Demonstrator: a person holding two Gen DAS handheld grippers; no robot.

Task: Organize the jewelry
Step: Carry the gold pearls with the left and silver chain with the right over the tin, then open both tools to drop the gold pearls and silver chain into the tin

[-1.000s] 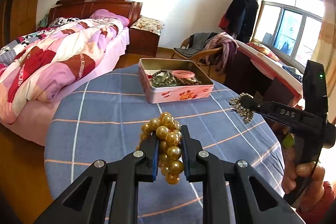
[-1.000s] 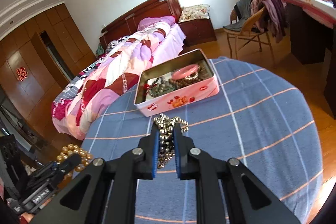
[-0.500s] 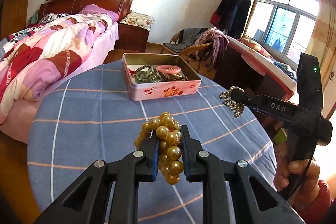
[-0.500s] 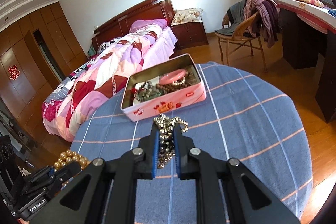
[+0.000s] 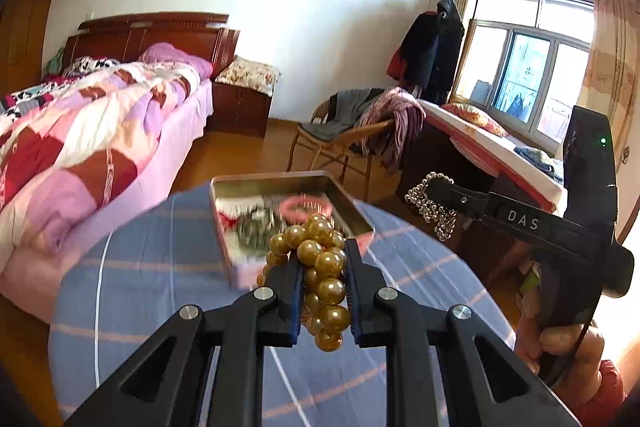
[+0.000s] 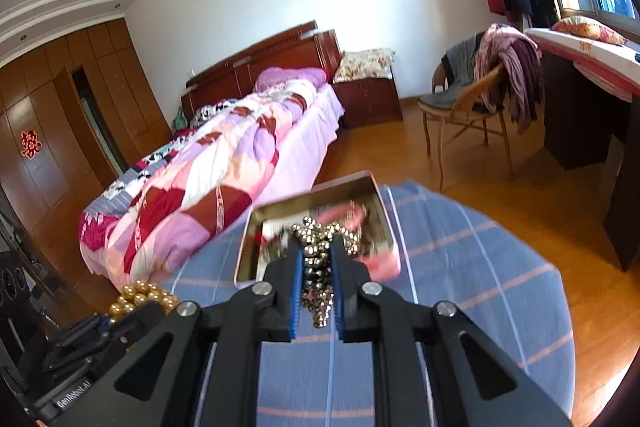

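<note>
Right gripper (image 5: pixel 430 197) – marked "DAS" – clamps silver beads (image 5: pixel 432 211).

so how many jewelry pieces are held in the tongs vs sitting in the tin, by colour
gold bead strand, in left tongs: 1
silver bead strand, in right tongs: 1
pink bangle, in the tin: 1
dark or silvery bead bunch in the tin, blurred: at least 1
total: at least 4

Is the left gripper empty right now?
No, the left gripper is shut on a gold bead bracelet, whose beads sit bunched between its two fingers above the blue checked tablecloth.
</note>
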